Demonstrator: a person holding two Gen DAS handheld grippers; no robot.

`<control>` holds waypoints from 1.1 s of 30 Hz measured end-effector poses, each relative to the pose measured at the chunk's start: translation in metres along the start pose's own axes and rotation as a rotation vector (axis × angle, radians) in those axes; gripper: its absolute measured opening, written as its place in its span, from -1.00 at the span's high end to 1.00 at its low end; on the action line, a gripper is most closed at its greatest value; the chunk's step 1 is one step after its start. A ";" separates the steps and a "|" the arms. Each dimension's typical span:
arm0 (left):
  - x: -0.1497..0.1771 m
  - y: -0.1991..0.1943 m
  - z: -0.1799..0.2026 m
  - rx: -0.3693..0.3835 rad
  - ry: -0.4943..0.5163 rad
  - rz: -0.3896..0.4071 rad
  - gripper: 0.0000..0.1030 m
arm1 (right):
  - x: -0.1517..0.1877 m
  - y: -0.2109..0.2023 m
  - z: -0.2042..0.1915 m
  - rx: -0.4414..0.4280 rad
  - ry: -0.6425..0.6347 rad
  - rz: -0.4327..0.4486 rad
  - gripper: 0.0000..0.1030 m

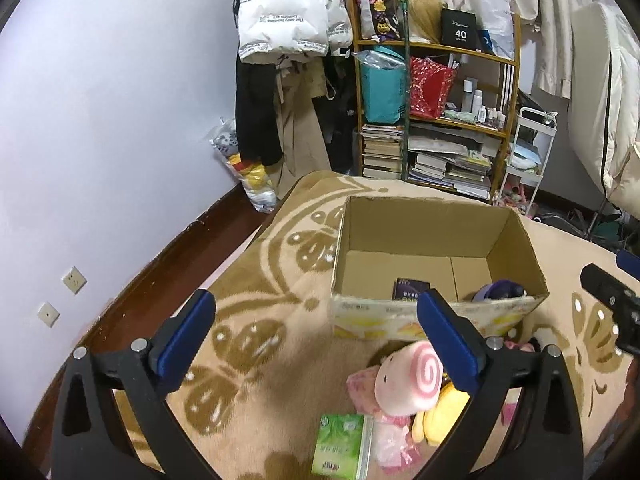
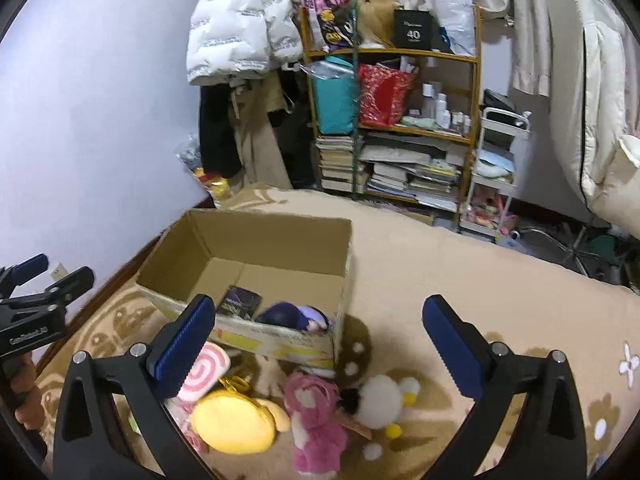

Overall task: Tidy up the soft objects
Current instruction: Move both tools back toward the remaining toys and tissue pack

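Your left gripper (image 1: 316,332) stood with its jaws wide apart, and its right blue finger pad (image 1: 448,340) covered part of the pink swirl-faced plush roll (image 1: 404,380) and most of the yellow plush (image 1: 440,416) beneath it. Below the jaws, the green tissue pack (image 1: 340,448) ran off the bottom edge. Beyond that pad, the near wall of the open cardboard box (image 1: 400,316) hid all but the top of the purple plush (image 1: 500,290) inside. The dark booklet (image 1: 412,288) in the box was too small to read. In your right wrist view, the left pad (image 2: 184,344) overlapped the swirl roll (image 2: 204,372), and the pink fuzzy doll (image 2: 316,420) looked blurred.
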State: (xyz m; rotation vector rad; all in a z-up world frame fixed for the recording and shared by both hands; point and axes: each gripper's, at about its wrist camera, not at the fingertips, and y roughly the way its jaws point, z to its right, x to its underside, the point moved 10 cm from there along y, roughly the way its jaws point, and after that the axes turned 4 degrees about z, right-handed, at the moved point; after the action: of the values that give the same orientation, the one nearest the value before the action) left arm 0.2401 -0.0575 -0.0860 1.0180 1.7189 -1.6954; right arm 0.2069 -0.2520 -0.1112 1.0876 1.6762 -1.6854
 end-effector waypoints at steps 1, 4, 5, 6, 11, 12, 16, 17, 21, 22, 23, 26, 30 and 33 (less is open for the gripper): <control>0.005 0.000 -0.002 -0.001 0.000 -0.012 -0.94 | 0.001 -0.001 0.001 0.002 0.006 -0.004 -1.00; 0.019 -0.003 -0.006 -0.014 0.000 -0.029 -0.94 | 0.005 -0.007 0.006 0.022 0.009 -0.022 -1.00; 0.022 -0.005 -0.007 -0.019 -0.003 -0.031 -0.94 | 0.007 -0.009 0.008 0.034 0.004 -0.027 -1.00; 0.027 -0.006 -0.009 -0.021 -0.007 -0.035 -0.94 | 0.008 -0.010 0.010 0.045 -0.002 -0.031 -1.00; 0.041 -0.008 -0.012 -0.020 -0.018 -0.068 -0.94 | 0.017 -0.014 0.018 0.080 -0.010 -0.067 -1.00; 0.044 -0.008 -0.012 -0.022 -0.019 -0.074 -0.94 | 0.019 -0.015 0.020 0.095 -0.011 -0.076 -1.00; 0.058 -0.006 -0.014 -0.026 -0.032 -0.102 -0.94 | 0.026 -0.013 0.028 0.125 -0.017 -0.105 -1.00; 0.061 -0.005 -0.015 -0.027 -0.035 -0.107 -0.94 | 0.028 -0.012 0.031 0.129 -0.011 -0.118 -1.00; 0.072 0.002 -0.016 -0.031 -0.037 -0.139 -0.94 | 0.036 -0.008 0.035 0.123 0.009 -0.143 -1.00; 0.075 0.004 -0.017 -0.032 -0.036 -0.146 -0.94 | 0.039 -0.006 0.035 0.122 0.012 -0.151 -1.00; 0.076 0.005 -0.017 -0.033 -0.038 -0.150 -0.94 | 0.041 -0.003 0.036 0.122 0.015 -0.160 -1.00; 0.086 0.014 -0.020 -0.041 -0.044 -0.182 -0.94 | 0.048 0.006 0.036 0.118 0.023 -0.192 -1.00; 0.097 0.025 -0.021 -0.043 -0.048 -0.217 -0.94 | 0.054 0.017 0.034 0.119 0.027 -0.216 -1.00; 0.103 0.030 -0.020 -0.040 -0.042 -0.233 -0.94 | 0.059 0.024 0.037 0.121 0.043 -0.241 -1.00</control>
State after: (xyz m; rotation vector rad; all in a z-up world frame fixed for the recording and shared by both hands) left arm 0.2066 -0.0240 -0.1838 0.7829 1.8969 -1.8015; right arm 0.1881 -0.2801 -0.1761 1.0150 1.8131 -1.9480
